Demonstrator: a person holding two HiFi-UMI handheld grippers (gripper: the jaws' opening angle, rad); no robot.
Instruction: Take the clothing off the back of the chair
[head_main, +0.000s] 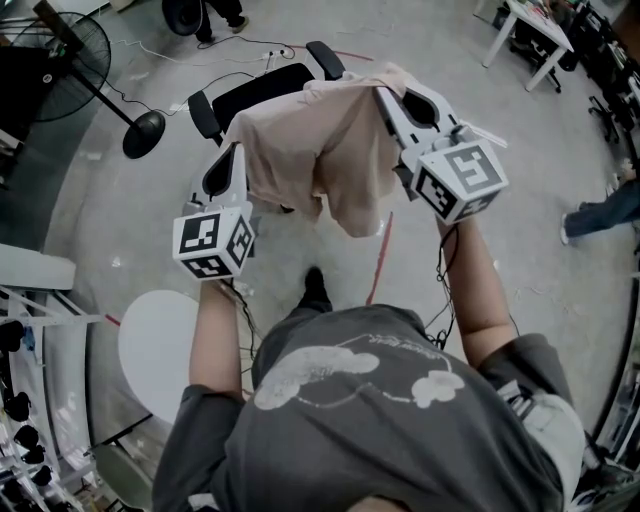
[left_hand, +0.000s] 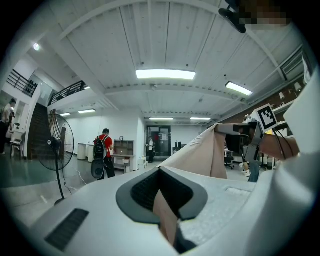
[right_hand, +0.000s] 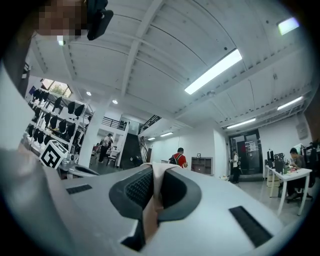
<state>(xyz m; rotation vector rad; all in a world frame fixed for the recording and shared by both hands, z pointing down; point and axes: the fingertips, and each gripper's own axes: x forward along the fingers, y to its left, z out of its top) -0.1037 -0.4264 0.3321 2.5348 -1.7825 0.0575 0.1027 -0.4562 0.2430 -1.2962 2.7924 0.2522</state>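
**Grey T-shirt below, beige garment spread above the chair**

Shoulders in the grey T-shirt sit closest to the head camera, with both arms reaching toward the chair. On the chair's near-left side, the left gripper is clamped on one upper corner of the garment. Its own view shows a fold of beige cloth pinched between closed pads. On the chair's near-right side, the right gripper is closed the same way on the opposite corner, with cloth squeezed between its pads.

Gripped at two corners, the garment hangs as a spread sheet on the near side of the chair, its lower edge drooping free. This two-point hold probably keeps the cloth from bunching or catching on the armrests. It looks lifted off the backrest, but I cannot tell whether any part still touches the chair.
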